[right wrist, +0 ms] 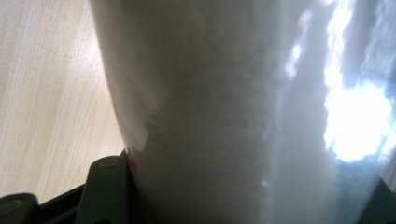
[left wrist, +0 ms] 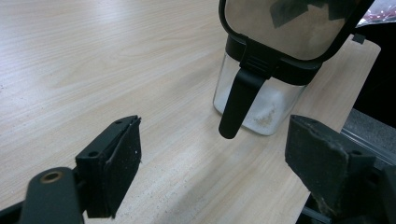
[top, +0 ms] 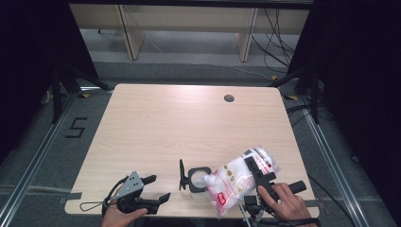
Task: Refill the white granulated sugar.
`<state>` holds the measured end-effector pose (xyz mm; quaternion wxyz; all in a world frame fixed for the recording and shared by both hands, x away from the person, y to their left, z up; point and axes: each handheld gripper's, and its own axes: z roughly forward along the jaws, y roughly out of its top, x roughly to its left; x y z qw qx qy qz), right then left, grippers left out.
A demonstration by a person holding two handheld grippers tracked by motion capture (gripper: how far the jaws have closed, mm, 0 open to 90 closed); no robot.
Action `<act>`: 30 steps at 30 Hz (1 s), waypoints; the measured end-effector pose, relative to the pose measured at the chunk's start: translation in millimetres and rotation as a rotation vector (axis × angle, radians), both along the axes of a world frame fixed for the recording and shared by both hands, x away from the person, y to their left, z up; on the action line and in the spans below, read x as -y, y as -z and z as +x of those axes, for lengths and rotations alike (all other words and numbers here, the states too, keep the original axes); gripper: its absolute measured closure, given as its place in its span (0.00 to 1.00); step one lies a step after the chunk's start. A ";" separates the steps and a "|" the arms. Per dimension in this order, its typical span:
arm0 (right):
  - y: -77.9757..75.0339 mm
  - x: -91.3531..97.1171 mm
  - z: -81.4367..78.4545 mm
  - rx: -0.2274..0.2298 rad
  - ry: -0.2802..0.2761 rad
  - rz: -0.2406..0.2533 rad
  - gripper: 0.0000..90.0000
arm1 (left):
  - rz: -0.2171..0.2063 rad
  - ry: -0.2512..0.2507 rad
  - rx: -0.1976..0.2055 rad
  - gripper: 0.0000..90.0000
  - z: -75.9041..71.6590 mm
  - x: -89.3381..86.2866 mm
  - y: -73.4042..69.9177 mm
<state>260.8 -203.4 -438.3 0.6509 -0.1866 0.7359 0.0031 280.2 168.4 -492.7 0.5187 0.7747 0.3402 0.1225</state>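
Note:
A clear square container (top: 197,184) with a black rim stands near the table's front edge, its hinged lid (top: 181,175) flipped up on the left. In the left gripper view the container (left wrist: 261,100) has a little white powder at the bottom, and the lid (left wrist: 289,23) is above it. My right gripper (top: 253,168) is shut on a clear bag of white granules (top: 231,182). The bag is tilted, with its spout at the container's mouth. Up close the bag (right wrist: 233,116) sits between the jaws of that gripper (right wrist: 243,196). My left gripper (top: 160,187) rests open left of the container, nothing between its pads (left wrist: 122,154).
The wooden table (top: 189,123) has a round cable hole (top: 229,98) at the back right. Its front edge runs just below both hands. Dark curtains and metal floor rails flank the table.

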 end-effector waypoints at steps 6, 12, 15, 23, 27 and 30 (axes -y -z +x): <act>2.2 -0.1 0.1 0.000 0.004 -0.003 0.46 | -0.006 -0.001 -0.001 0.20 0.5 1.3 0.0; 0.9 -0.9 0.3 0.007 -0.009 0.000 0.46 | -0.004 0.001 0.001 0.20 1.1 -0.2 -0.3; 2.7 0.0 -0.8 -0.006 0.007 0.019 0.46 | 0.012 0.014 0.011 0.20 1.9 -1.2 -0.7; 0.8 -0.5 -0.8 0.006 -0.012 -0.013 0.46 | -0.002 0.001 -0.006 0.20 1.7 0.5 0.7; 3.0 1.5 -1.1 -0.007 0.007 0.015 0.46 | 0.011 -0.002 -0.006 0.20 1.8 -1.0 0.0; 0.1 0.2 0.6 0.010 -0.019 -0.020 0.46 | 0.000 -0.002 -0.010 0.20 2.7 -1.7 0.7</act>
